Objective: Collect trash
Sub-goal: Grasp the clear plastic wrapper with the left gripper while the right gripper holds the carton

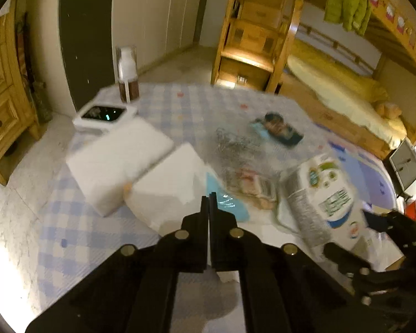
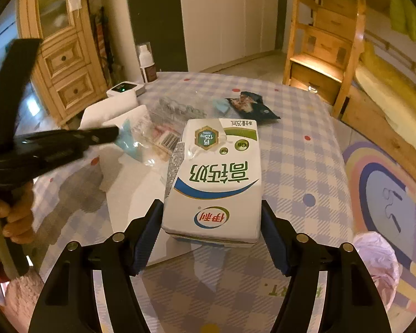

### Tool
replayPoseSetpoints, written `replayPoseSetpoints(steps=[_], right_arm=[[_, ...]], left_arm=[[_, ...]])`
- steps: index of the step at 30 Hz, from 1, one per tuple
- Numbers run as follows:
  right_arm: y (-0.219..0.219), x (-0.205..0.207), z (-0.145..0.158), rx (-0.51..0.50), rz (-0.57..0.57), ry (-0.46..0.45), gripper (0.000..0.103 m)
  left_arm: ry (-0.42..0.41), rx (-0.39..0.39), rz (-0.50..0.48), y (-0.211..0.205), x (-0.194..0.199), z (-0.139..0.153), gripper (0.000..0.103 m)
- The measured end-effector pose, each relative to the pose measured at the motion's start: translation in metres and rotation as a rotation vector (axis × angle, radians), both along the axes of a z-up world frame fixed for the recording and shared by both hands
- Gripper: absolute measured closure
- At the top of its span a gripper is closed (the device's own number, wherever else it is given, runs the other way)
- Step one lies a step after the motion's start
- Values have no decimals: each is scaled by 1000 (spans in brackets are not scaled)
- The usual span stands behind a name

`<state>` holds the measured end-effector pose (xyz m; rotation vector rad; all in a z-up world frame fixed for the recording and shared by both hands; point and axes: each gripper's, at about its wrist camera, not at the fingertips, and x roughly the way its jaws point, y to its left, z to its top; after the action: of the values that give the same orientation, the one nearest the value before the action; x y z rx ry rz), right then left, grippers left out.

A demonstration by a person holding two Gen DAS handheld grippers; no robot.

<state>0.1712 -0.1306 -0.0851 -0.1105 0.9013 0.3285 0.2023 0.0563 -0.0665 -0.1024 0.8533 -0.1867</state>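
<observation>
On the checked tablecloth (image 1: pixel 69 233) lies a heap of trash. My left gripper (image 1: pixel 209 195) is shut, its tips pinched on the edge of a blue plastic wrapper (image 1: pixel 230 202) beside white tissue (image 1: pixel 163 191). From the right wrist view the same left gripper (image 2: pixel 115 133) comes in from the left to the blue wrapper (image 2: pixel 127 141). My right gripper (image 2: pixel 211 204) is shut on a white milk carton (image 2: pixel 216 172), one pad on each side of it. The carton (image 1: pixel 321 197) also shows at the right of the left wrist view.
A dark snack wrapper (image 2: pixel 252 105), crumpled clear plastic (image 1: pixel 235 144) and a small printed packet (image 2: pixel 166 138) lie mid-table. A white foam block (image 1: pixel 119 161), a white device (image 1: pixel 105 113) and a bottle (image 1: pixel 127 75) stand far left. A pink bag (image 2: pixel 377 258) hangs at the table's right edge. A hand (image 2: pixel 16 216) holds the left gripper.
</observation>
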Motion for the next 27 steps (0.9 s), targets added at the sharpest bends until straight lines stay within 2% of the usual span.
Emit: replayPoseSetpoints(steps=[5,7,9,11,12,14,15,16,20,24,27], right_arm=[[1,0,1,2,-10,0,35],[0,-3,4,7,-18,-7,35],[-2,-4,7,13,-22,-13,35],[-4,-7,11,14,-27,-28,35],[-5,-8,13,9,-28,-35,35],[-7,-7,14,7,-29,-38,35],[-7,-6,14,3,-28,-38,35],[-6,-5,14,-3,-26,-41,35],[-2,3,14,-36,-14,-48,35],[1,16,0,-67,-9,-4,34],[-6,18,-1,-17,-15,9,34]], left_arm=[[-79,-37,-9,1,-24,30,103],[-103,-26,-14,0,-33,39,103],[-88,14,-16,-2,-36,43,103],[-60,29,-7,1,-32,36,102],[-39,31,-2,3,-30,30,97],[13,28,9,9,-24,14,85],[33,23,13,10,-21,7,74],[50,19,14,10,-18,-1,68],[72,5,-14,5,-9,-13,68],[87,1,-35,-2,6,-19,68],[108,6,-47,-6,16,-26,67]])
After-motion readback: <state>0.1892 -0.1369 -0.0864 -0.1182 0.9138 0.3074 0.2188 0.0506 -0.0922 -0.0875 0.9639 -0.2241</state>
